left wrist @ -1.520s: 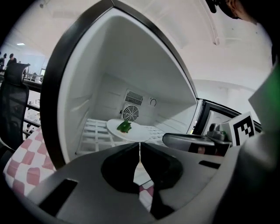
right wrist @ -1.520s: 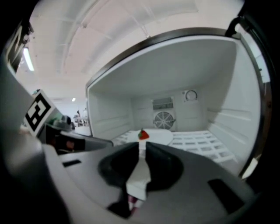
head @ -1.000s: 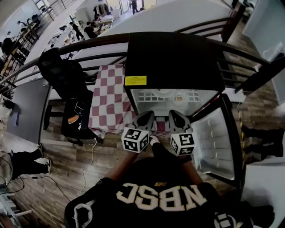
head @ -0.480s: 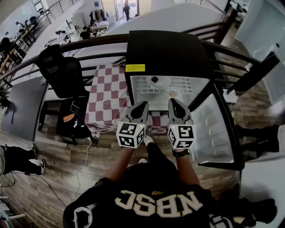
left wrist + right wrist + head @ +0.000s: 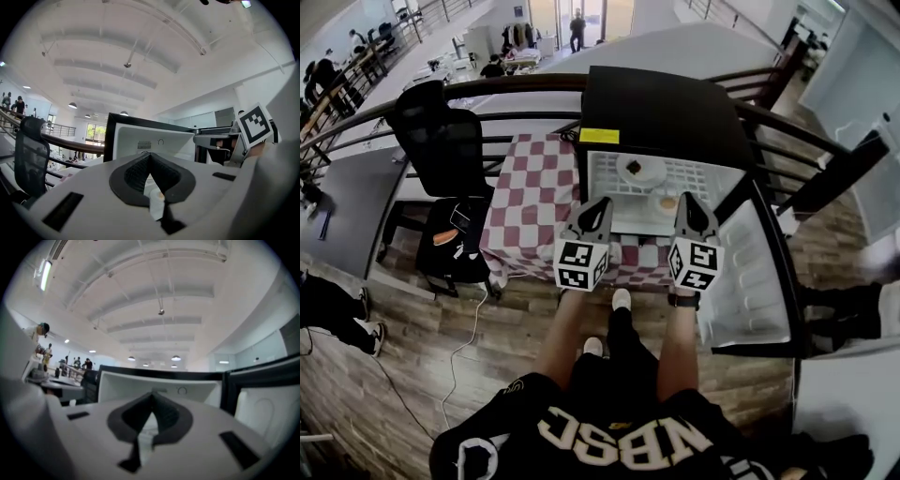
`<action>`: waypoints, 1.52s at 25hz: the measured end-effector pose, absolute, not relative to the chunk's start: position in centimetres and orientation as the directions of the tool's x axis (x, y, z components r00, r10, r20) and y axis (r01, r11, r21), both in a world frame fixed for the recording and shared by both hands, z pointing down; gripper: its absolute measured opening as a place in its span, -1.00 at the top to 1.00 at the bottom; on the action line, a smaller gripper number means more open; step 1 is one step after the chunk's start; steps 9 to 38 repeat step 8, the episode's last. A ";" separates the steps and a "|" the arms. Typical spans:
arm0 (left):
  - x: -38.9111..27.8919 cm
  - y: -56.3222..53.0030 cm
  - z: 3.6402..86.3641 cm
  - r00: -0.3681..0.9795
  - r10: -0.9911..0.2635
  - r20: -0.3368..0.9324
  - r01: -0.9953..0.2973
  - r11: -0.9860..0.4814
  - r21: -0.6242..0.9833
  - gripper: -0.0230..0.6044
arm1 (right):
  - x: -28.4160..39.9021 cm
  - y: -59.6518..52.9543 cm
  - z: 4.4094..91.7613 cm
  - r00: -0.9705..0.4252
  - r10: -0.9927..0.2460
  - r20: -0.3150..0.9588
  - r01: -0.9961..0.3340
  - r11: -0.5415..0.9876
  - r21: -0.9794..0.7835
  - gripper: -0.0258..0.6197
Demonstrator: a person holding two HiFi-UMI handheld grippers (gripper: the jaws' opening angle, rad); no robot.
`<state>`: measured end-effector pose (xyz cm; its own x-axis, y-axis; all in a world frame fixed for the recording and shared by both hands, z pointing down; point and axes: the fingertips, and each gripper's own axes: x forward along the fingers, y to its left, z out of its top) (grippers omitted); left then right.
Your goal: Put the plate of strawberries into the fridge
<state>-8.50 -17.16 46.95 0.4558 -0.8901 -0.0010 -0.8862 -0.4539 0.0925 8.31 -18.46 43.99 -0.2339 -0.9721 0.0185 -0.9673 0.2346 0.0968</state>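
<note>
The black mini fridge (image 5: 666,112) stands open, its door (image 5: 748,281) swung out to the right. A white plate (image 5: 641,170) with something dark on it rests on the fridge's wire shelf. Lower down sits a small dish (image 5: 666,202) holding something reddish-orange; I cannot tell which one carries the strawberries. My left gripper (image 5: 602,203) and right gripper (image 5: 686,200) hover side by side in front of the opening, both shut and empty. The left gripper view shows closed jaws of the left gripper (image 5: 150,157) facing the fridge (image 5: 140,136). In the right gripper view the right gripper (image 5: 152,396) is likewise closed.
A table with a red-and-white checkered cloth (image 5: 530,197) stands left of the fridge, a black office chair (image 5: 445,141) beyond it. A dark railing (image 5: 487,89) runs behind both. A white cable (image 5: 473,328) trails on the wooden floor. The person's feet (image 5: 621,300) stand before the fridge.
The person has drawn back and straightened, so the fridge's inside and both dishes now show. Both grippers stayed shut and spread slightly apart.
</note>
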 end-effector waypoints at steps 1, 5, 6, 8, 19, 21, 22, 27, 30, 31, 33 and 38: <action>-9.2 -17.0 46.8 0.447 -0.894 -0.006 -0.890 -0.446 0.096 0.87 | 8.9 -18.3 43.9 -0.231 -0.973 0.018 -0.967 0.231 0.108 0.85; -11.7 -15.2 47.2 0.410 -0.912 -0.008 -0.902 -0.407 0.141 0.87 | 10.2 -16.0 45.6 -0.235 -0.971 0.048 -0.968 0.238 0.081 0.85; -12.1 -14.7 47.5 0.403 -0.915 -0.004 -0.904 -0.399 0.152 0.87 | 10.4 -15.6 46.4 -0.239 -0.969 0.062 -0.968 0.243 0.061 0.85; -12.7 -13.9 48.2 0.388 -0.922 0.007 -0.908 -0.381 0.172 0.87 | 10.6 -14.7 48.1 -0.249 -0.964 0.092 -0.967 0.252 0.028 0.85; -12.7 -13.9 48.2 0.388 -0.922 0.007 -0.908 -0.381 0.172 0.87 | 10.6 -14.7 48.1 -0.249 -0.964 0.092 -0.967 0.252 0.028 0.85; -12.7 -13.9 48.2 0.388 -0.922 0.007 -0.908 -0.381 0.172 0.87 | 10.6 -14.7 48.1 -0.249 -0.964 0.092 -0.967 0.252 0.028 0.85; -12.7 -13.9 48.2 0.388 -0.922 0.007 -0.908 -0.381 0.172 0.87 | 10.6 -14.7 48.1 -0.249 -0.964 0.092 -0.967 0.252 0.028 0.85; -12.7 -13.9 48.2 0.388 -0.922 0.007 -0.908 -0.381 0.172 0.87 | 10.6 -14.7 48.1 -0.249 -0.964 0.092 -0.967 0.252 0.028 0.85; -12.7 -13.9 48.2 0.388 -0.922 0.007 -0.908 -0.381 0.172 0.87 | 10.6 -14.7 48.1 -0.249 -0.964 0.092 -0.967 0.252 0.028 0.85; -12.7 -13.9 48.2 0.388 -0.922 0.007 -0.908 -0.381 0.172 0.87 | 10.6 -14.7 48.1 -0.249 -0.964 0.092 -0.967 0.252 0.028 0.85; -12.7 -13.9 48.2 0.388 -0.922 0.007 -0.908 -0.381 0.172 0.87 | 10.6 -14.7 48.1 -0.249 -0.964 0.092 -0.967 0.252 0.028 0.85; -12.7 -13.9 48.2 0.388 -0.922 0.007 -0.908 -0.381 0.172 0.87 | 10.6 -14.7 48.1 -0.249 -0.964 0.092 -0.967 0.252 0.028 0.85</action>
